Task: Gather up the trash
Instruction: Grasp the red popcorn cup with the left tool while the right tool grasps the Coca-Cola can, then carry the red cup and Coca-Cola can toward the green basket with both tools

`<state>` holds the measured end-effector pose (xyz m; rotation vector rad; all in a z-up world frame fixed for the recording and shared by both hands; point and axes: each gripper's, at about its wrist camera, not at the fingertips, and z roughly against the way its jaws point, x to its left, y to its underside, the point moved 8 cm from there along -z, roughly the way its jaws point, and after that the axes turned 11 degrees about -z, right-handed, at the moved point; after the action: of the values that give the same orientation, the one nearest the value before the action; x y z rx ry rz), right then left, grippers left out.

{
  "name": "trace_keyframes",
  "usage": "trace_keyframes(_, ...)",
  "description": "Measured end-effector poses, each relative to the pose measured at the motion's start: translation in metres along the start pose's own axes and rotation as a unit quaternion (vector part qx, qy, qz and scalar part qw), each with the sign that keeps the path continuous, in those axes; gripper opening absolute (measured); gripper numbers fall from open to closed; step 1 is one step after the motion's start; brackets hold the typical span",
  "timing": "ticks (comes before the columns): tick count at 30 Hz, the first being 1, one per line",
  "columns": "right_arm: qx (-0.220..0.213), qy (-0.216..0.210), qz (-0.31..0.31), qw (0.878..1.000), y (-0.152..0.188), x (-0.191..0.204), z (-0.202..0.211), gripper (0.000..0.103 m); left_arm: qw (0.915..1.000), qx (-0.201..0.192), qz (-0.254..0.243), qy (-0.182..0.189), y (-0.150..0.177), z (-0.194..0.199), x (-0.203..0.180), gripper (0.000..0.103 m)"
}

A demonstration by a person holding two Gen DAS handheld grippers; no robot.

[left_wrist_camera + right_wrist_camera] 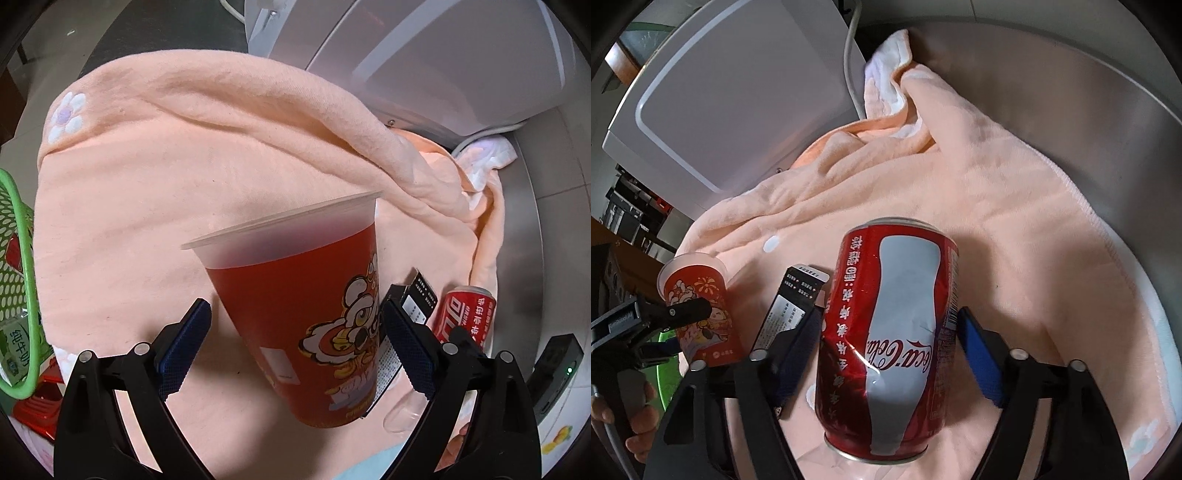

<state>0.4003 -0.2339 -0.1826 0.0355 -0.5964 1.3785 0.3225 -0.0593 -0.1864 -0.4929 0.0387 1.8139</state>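
Note:
A red plastic cup (306,314) with a cartoon print stands tilted between the fingers of my left gripper (295,350); the right pad touches it, the left pad (184,347) stands off with a gap. It also shows in the right wrist view (701,306). My right gripper (886,362) is shut on a dented red Coca-Cola can (886,343), also seen in the left wrist view (465,314). A black carton (790,306) lies flat between cup and can; it also shows in the left wrist view (413,295).
A peach towel (184,177) covers the round metal table (1089,129). A green basket (18,288) holding a milk carton and red packs sits at the left. A white appliance (720,103) stands behind.

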Motion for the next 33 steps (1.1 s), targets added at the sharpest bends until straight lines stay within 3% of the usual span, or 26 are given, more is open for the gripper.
trace_keyframes(6, -0.004, 0.000, -0.002, 1.000, 0.000, -0.001, 0.001, 0.067, 0.9999, -0.001, -0.005, 0.015, 0.000, -0.002, -0.005, 0.074)
trace_keyframes(10, -0.011, -0.006, -0.005, 1.000, 0.000, 0.000, 0.007, 0.067, 0.9997, -0.013, -0.022, 0.007, -0.001, 0.003, -0.007, 0.073)
trace_keyframes(21, -0.036, -0.020, 0.006, 0.999, 0.000, 0.010, 0.033, 0.067, 0.9982, -0.041, -0.033, 0.030, -0.001, 0.036, 0.005, 0.072)
trace_keyframes(33, -0.053, -0.042, 0.027, 0.997, 0.008, 0.042, 0.059, 0.067, 0.9962, -0.079, -0.025, 0.028, 0.011, 0.089, 0.058, 0.072)
